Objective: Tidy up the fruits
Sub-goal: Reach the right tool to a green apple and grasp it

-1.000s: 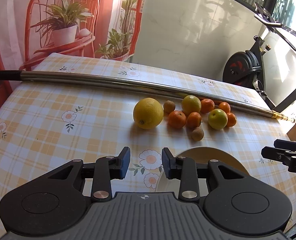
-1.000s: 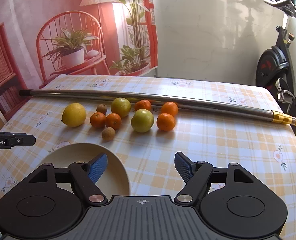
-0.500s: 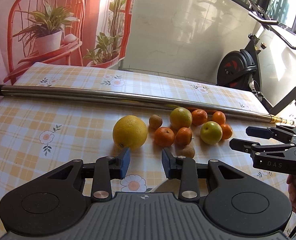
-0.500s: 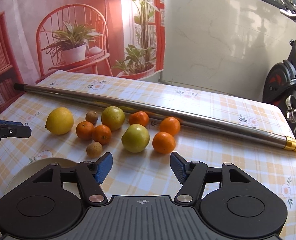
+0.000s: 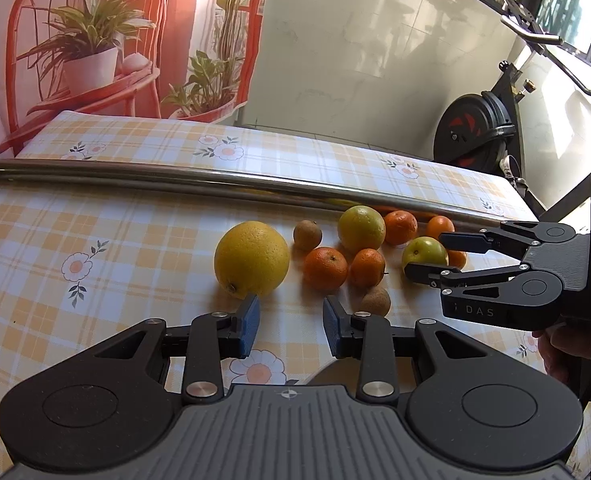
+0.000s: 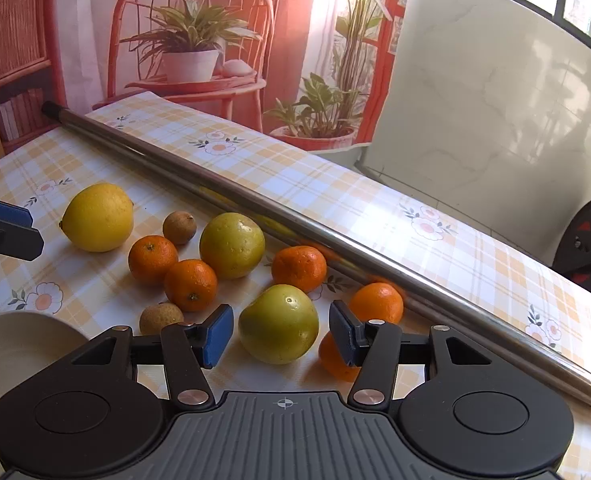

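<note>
Right claw [image 6: 281,334] is closing in around a green-yellow apple-like fruit [image 6: 278,323], with one blue pad standing on each side of it; small gaps are still showing between pads and skin, so the fruit is bracketed but not yet gripped. Its jaws have just been narrowing. In the left wrist view the same claw [image 5: 423,254] is reaching in from the right edge, with a hand [image 5: 567,350] showing beneath its body.

Left claw [image 5: 291,328] is hovering with its jaws only a little apart and nothing between them, just in front of a large yellow citrus [image 5: 251,259].

The fruits are lying in a loose cluster on the checked table [image 6: 435,264], on the near side of a long metal pole [image 6: 295,216]: a second green-yellow fruit [image 6: 231,245], several small oranges, including one [image 6: 153,259] beside another [image 6: 190,285], and two small brown fruits, one [image 6: 179,227] toward the pole and one [image 6: 160,317] nearer the camera. A pale plate [image 6: 19,344] is sitting at the lower left, apart from the cluster.
</note>
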A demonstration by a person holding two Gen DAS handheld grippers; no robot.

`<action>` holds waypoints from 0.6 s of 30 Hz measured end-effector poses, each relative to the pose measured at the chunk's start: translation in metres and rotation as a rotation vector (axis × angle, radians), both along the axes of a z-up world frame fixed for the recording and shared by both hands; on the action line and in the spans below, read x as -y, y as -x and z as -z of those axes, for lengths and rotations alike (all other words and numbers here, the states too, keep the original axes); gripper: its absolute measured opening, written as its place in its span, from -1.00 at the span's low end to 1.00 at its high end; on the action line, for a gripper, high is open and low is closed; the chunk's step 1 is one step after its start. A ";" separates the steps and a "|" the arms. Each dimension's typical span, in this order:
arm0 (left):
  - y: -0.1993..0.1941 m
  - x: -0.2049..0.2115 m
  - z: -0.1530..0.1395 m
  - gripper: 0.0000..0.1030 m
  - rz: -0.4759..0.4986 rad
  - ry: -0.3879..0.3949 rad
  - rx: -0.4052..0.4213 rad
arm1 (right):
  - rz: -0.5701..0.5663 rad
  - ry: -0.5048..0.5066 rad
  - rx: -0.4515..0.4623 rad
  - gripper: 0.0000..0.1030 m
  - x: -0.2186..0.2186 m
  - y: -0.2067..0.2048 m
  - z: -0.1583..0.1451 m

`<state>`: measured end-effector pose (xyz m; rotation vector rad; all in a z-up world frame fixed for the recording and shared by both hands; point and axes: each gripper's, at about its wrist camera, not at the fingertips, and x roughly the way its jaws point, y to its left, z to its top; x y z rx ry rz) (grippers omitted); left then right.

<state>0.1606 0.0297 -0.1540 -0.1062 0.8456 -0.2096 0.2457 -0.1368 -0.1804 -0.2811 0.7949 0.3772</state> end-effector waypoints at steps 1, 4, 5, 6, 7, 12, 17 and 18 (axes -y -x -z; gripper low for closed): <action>-0.001 0.000 0.001 -0.30 0.003 0.003 -0.004 | -0.003 0.002 -0.001 -0.04 -0.002 -0.001 0.001; -0.002 0.004 0.001 -0.30 0.019 0.004 -0.010 | -0.011 0.013 -0.008 -0.06 -0.007 -0.003 0.003; -0.002 0.005 0.001 -0.30 0.022 0.004 -0.010 | -0.011 0.020 -0.005 -0.06 -0.009 -0.003 0.003; -0.002 0.006 0.001 -0.30 0.027 0.003 -0.010 | -0.010 0.031 -0.004 -0.07 -0.010 -0.004 0.004; -0.002 0.008 0.001 -0.30 0.031 0.003 -0.011 | -0.010 0.040 -0.004 -0.08 -0.011 -0.005 0.004; -0.005 0.012 0.003 -0.30 0.041 0.011 -0.017 | -0.011 0.070 -0.009 -0.15 -0.008 -0.006 0.007; -0.006 0.017 0.005 -0.30 0.054 0.020 -0.027 | -0.003 0.055 -0.012 -0.16 -0.004 -0.006 0.008; -0.007 0.018 0.006 -0.30 0.056 0.021 -0.028 | 0.000 0.046 -0.013 -0.16 -0.002 -0.004 0.008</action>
